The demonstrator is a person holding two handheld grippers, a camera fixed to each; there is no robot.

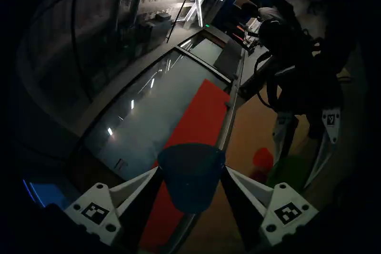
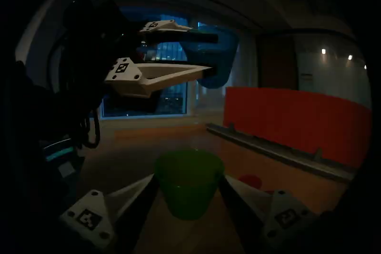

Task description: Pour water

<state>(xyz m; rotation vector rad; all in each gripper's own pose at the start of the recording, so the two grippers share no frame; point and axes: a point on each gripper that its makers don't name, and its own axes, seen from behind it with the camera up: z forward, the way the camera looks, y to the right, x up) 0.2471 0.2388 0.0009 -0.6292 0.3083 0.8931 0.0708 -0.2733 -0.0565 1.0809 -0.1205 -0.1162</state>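
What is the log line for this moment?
left gripper: shut on blue cup | right gripper: shut on green cup | blue cup higher

We see the right gripper (image 2: 189, 176) clamping a green cup (image 2: 189, 199) between both fingers, low over a brown wooden surface (image 2: 143, 151). Higher up, the left gripper (image 2: 213, 53), turned on its side, grips a blue cup (image 2: 227, 56). A red panel (image 2: 295, 116) stands at right.

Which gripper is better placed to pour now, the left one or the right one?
Left, probably: the left gripper holds the blue cup higher than the green cup, which the right gripper holds upright.
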